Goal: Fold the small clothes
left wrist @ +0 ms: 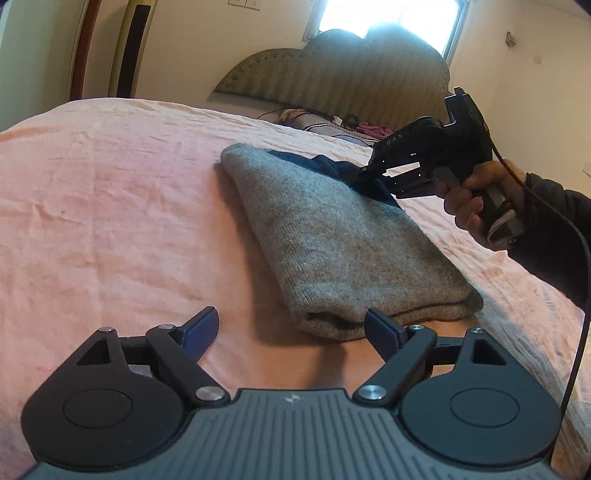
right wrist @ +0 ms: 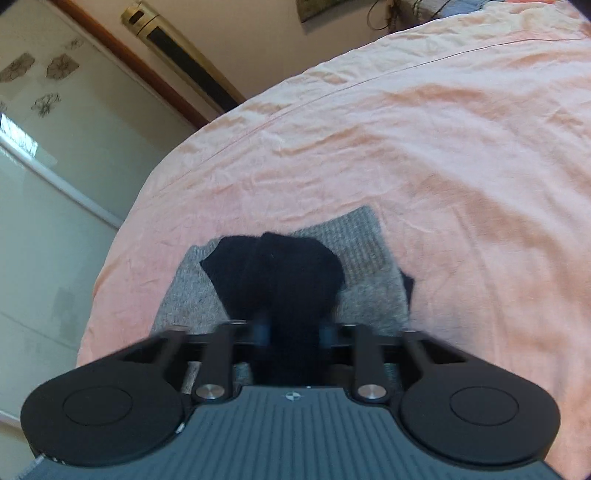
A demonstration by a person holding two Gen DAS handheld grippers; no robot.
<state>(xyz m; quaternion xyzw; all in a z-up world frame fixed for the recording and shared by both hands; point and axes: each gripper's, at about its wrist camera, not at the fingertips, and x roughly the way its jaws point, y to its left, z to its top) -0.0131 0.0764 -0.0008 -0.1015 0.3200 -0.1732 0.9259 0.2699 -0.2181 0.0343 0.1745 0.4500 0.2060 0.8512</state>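
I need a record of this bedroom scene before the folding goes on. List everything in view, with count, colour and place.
Folded knit garment: one, grey, lying on the bedsheet in front of the left gripper.
Dark cloth piece: one, navy to black, over the grey garment's far end, pinched by the right gripper.
Bedsheet: one, pink, wrinkled, covering the bed.
Headboard: one, olive, padded, at the bed's far end under the window.
Window: one, bright, behind the headboard.
Clutter by the headboard: several small items, one pink, too small to name.
Left gripper: one, black with blue pads, open, just short of the grey garment's near edge.
Right gripper: one, black, shut on the dark cloth.
Hand: one, dark sleeve, holding the right gripper's handle.
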